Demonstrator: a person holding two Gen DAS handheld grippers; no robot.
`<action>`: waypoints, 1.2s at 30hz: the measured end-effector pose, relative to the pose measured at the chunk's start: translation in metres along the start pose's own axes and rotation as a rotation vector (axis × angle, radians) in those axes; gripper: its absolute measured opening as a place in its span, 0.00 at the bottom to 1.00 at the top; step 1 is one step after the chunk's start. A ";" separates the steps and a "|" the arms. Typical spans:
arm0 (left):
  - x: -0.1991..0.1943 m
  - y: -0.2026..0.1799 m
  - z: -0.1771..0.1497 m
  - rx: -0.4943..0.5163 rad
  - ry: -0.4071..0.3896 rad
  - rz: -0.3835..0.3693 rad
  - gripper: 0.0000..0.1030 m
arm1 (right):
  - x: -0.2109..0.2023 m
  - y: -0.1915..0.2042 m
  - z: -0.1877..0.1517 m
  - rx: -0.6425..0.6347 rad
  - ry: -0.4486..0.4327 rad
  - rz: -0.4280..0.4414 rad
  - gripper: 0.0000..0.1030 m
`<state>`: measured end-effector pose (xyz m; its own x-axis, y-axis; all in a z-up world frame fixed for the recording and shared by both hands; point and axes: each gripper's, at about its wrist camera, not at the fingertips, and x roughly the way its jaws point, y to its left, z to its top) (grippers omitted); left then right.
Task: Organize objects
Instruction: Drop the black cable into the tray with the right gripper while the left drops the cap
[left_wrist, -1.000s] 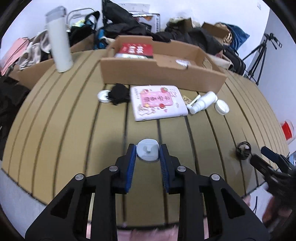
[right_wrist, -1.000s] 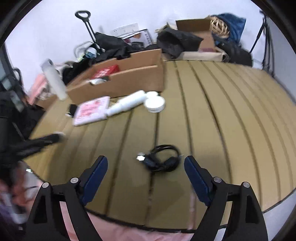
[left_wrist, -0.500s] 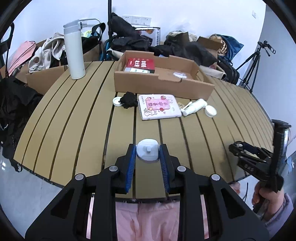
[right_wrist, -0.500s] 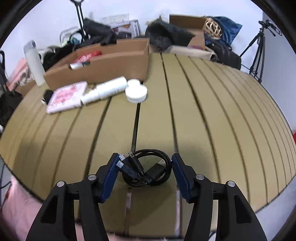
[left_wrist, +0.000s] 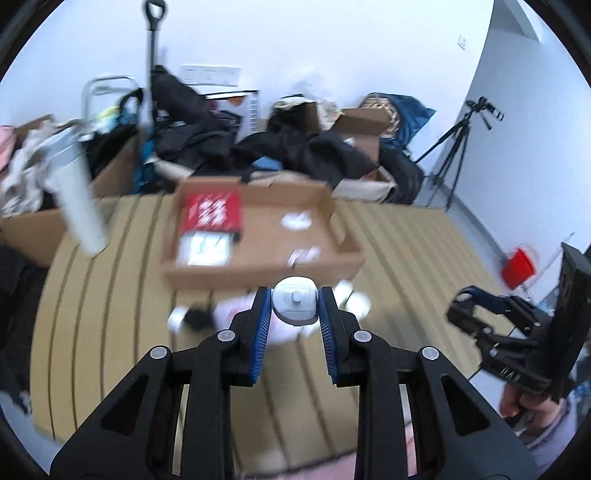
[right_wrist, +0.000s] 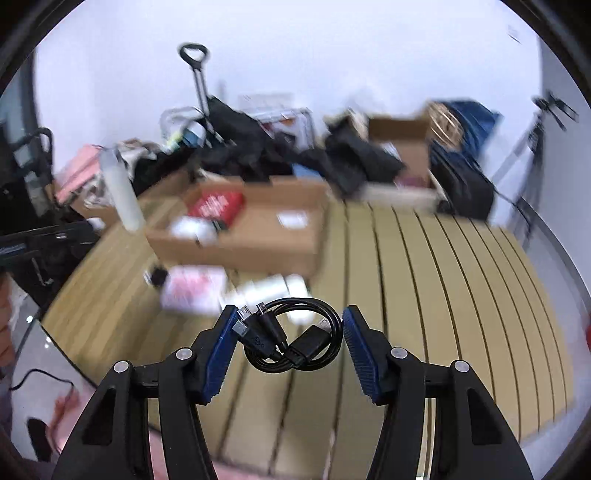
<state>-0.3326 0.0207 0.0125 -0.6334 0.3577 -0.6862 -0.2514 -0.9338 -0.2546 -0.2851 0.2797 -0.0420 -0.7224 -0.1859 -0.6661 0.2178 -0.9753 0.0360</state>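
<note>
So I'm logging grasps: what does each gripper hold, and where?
Left gripper: white adapter, pinched by its sides. Right gripper: coiled black cable, clamped across the coil's outer edges.

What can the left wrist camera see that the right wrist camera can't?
Only the left wrist view shows the left gripper shut on a small white gadget, plus a red bucket on the floor.

Only the right wrist view shows the right gripper closed on a coiled black cable.

Both show the cardboard box holding a red book, the white bottle and the slatted table.
</note>
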 end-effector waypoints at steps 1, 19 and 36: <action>0.014 0.003 0.017 -0.008 0.015 -0.015 0.22 | 0.008 -0.001 0.018 -0.005 0.000 0.018 0.59; 0.302 0.095 0.120 -0.198 0.279 0.120 0.36 | 0.335 -0.018 0.158 0.073 0.313 -0.034 0.81; 0.073 0.103 0.098 0.089 0.183 0.480 0.85 | 0.153 -0.045 0.156 -0.002 0.263 -0.060 0.81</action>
<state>-0.4762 -0.0485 0.0029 -0.5564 -0.1261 -0.8213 -0.0299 -0.9847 0.1714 -0.5081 0.2762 -0.0290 -0.5388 -0.0903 -0.8376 0.1814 -0.9834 -0.0107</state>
